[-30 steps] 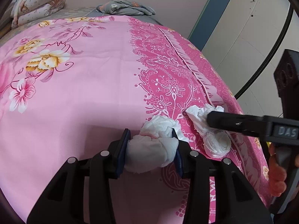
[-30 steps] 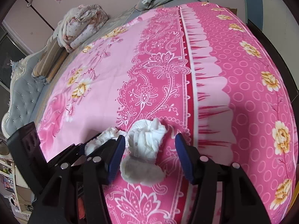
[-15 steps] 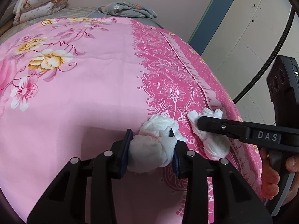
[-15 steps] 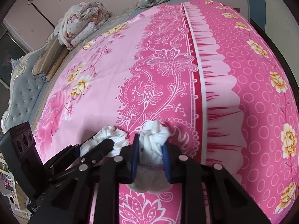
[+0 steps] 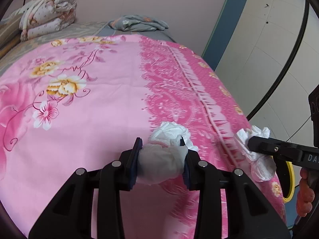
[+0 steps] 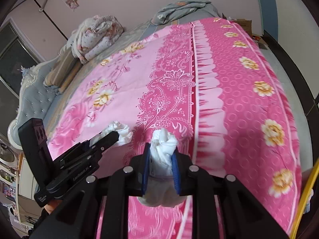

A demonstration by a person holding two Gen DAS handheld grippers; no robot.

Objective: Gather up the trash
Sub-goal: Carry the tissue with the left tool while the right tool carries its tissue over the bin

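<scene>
Bed: big bed (image 5: 89, 119) with a pink flower sheet fills both views; a pale wall stands behind it.
Far end: folded flowery blanket (image 5: 47, 14) on the far left of the bed, and a crumpled grey cloth (image 5: 137, 23) further right along the far edge.
Headboard: grey padded headboard (image 6: 33, 97) on the left side in the right wrist view.
Left gripper: black left gripper (image 5: 161, 159) with blue pads is closed tight on a white crumpled tissue wad (image 5: 161, 163). The wad is squeezed between the pads, and its frilly top pokes out past the tips.
Left wad place: near the front of the bed, by the dark pink swirly strip of the sheet.
Right gripper: black right gripper (image 6: 160, 169) with blue pads is pinched almost fully closed on a second white crumpled tissue wad (image 6: 161, 159). It bulges out above and below the pads.
Right wad place: to the right of the first wad, close to the bed's right edge.
Hand: fingers of the person's hand (image 5: 305, 195) show on the right gripper's handle.
Floor side: yellow round rim (image 5: 290, 181) peeks out past the bed's right edge.
</scene>
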